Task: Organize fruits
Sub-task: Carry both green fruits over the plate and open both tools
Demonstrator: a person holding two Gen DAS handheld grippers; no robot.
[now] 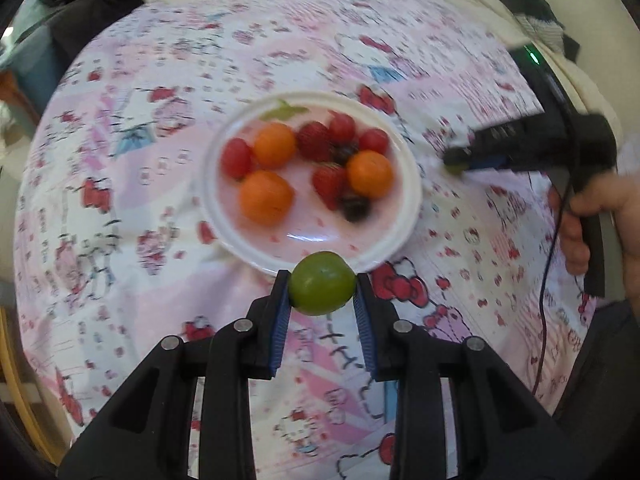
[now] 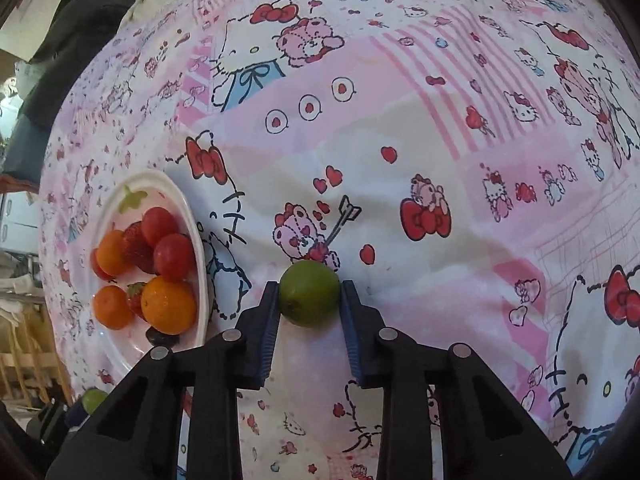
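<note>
Both grippers had a fruit pinched: the left gripper (image 1: 322,290) held a green fruit (image 1: 322,283) just at the plate's (image 1: 394,236) six-o'clock rim, while the right gripper (image 2: 309,300) clamped a second green fruit (image 2: 309,293) on the patterned cloth (image 2: 400,140), the plate at nine o'clock. The step looked like carrying both to the plate; next, each needed lifting over the rim and releasing among the oranges (image 1: 265,197). No readable writing showed.

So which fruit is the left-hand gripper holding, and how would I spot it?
Find the white plate of fruit on the pink cartoon-print cloth. At its near rim, the left gripper pinches a round green fruit between blue pads. The plate's fruit is orange, red or dark; this one is plain green.
</note>
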